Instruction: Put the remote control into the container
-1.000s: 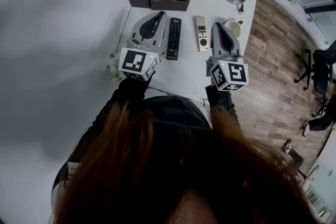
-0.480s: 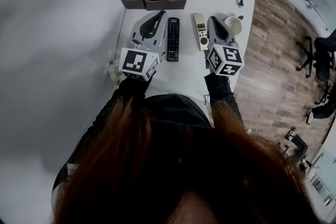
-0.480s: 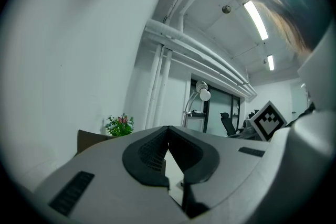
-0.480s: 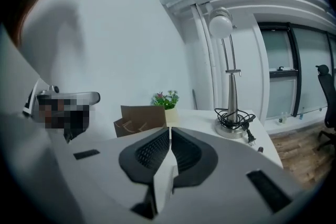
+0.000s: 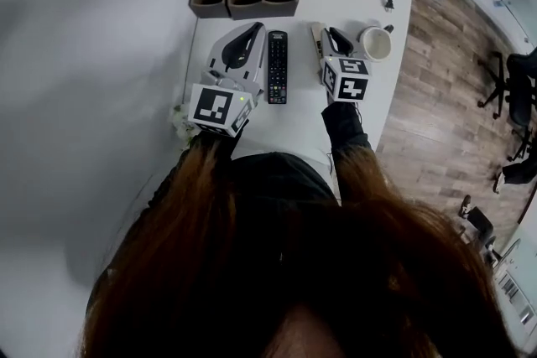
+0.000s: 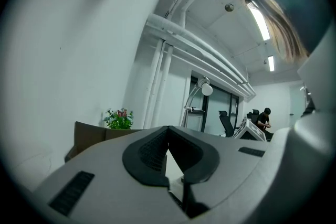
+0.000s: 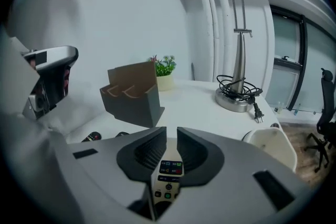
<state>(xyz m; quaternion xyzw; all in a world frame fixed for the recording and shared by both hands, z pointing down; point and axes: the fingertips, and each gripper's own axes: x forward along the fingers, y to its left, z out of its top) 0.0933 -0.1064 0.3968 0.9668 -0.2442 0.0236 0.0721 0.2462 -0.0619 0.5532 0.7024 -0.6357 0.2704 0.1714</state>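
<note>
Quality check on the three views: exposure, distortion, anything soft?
Head view: dim and flat; the fisheye bows the table edge, and the person's hair fills the lower half. Left gripper view: heavy dark vignette, ceiling light strip blown out. Right gripper view: same vignette, even light, wall pipes bowed, remote control buttons readable.

Slim silver remote (image 7: 169,181) lay flat, buttons up, near the front of the brown three-slot container (image 5: 252,11). Black remote (image 5: 277,67) lay parallel there too.
</note>
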